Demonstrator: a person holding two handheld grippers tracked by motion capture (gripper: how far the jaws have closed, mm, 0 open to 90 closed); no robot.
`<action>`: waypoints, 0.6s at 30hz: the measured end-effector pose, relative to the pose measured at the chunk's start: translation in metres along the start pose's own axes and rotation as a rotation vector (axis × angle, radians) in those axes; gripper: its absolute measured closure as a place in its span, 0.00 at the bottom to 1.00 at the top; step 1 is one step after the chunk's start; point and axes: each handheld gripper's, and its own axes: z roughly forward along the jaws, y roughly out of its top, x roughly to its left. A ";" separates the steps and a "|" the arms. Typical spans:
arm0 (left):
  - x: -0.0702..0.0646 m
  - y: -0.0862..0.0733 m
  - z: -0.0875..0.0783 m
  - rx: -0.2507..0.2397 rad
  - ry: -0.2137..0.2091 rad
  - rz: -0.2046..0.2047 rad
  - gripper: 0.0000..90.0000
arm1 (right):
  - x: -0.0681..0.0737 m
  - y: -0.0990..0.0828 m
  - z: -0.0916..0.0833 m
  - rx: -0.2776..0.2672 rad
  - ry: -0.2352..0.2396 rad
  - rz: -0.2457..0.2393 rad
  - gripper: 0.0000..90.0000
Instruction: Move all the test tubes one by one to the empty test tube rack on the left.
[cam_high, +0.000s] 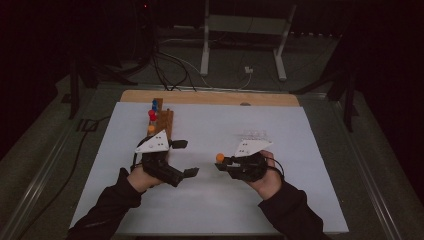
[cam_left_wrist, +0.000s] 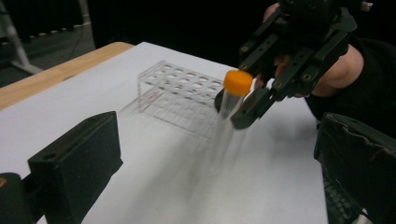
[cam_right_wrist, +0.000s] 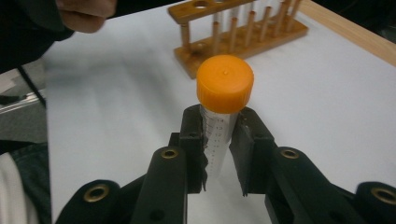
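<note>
Between two racks, right tool pinches one orange-capped tube; left tool spread.

High view: fixed above the person's side, looking forward and down over the whole white table; far off
Left gripper view: low, close to the tabletop, facing across to the right gripper
Right gripper view: close behind its own jaws, facing the wooden rack
Shared: the orange-capped tube, seen from all three

Wooden rack; seemingly clear plastic tube
</note>
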 end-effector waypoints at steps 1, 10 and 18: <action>-0.001 0.001 0.002 0.000 -0.012 0.002 0.02 | 0.002 0.000 0.001 -0.001 0.004 -0.003 0.84; -0.009 0.007 0.017 -0.004 -0.084 0.037 0.14 | 0.008 0.000 0.005 -0.006 0.048 -0.006 0.84; -0.009 0.006 0.029 0.015 -0.094 0.057 0.41 | 0.011 -0.002 0.006 -0.006 0.065 -0.010 0.84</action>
